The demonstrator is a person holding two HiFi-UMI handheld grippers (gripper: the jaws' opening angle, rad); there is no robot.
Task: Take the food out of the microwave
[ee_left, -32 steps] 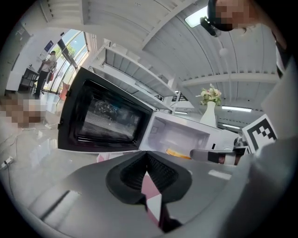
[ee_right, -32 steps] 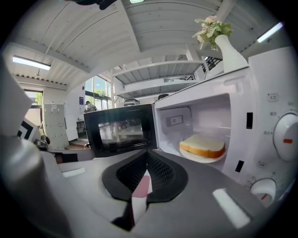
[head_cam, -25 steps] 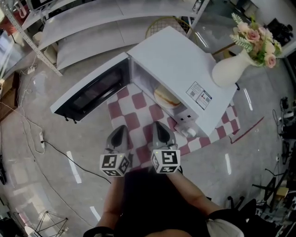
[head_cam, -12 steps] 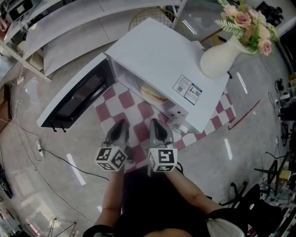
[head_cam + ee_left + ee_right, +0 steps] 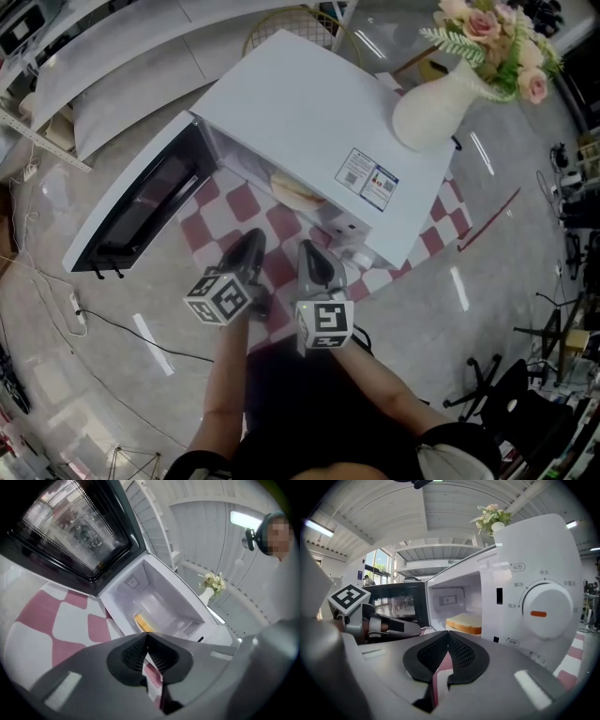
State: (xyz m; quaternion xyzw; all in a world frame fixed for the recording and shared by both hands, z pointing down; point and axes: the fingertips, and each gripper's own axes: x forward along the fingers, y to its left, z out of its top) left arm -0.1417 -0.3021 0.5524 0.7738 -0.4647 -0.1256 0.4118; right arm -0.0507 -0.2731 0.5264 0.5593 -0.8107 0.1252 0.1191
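Inside the microwave (image 5: 309, 122), its door (image 5: 141, 211) swung open, lies 1 bread slice (image 5: 464, 622). Just outside the microwave's mouth, the left gripper (image 5: 249, 246) and right gripper (image 5: 311, 255) hover, both with jaws closed on nothing.

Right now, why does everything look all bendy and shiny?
Head view: the wide lens bends the microwave, and lights glare in streaks on the shiny floor. Right gripper view: the fisheye bulges the dial, but the bread looks sharp.

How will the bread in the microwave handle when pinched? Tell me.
The bread looks thick and soft-crumbed, so it would probably squash or tear under a hard pinch. It seems light and lies flat inside the microwave, so unlikely to roll.
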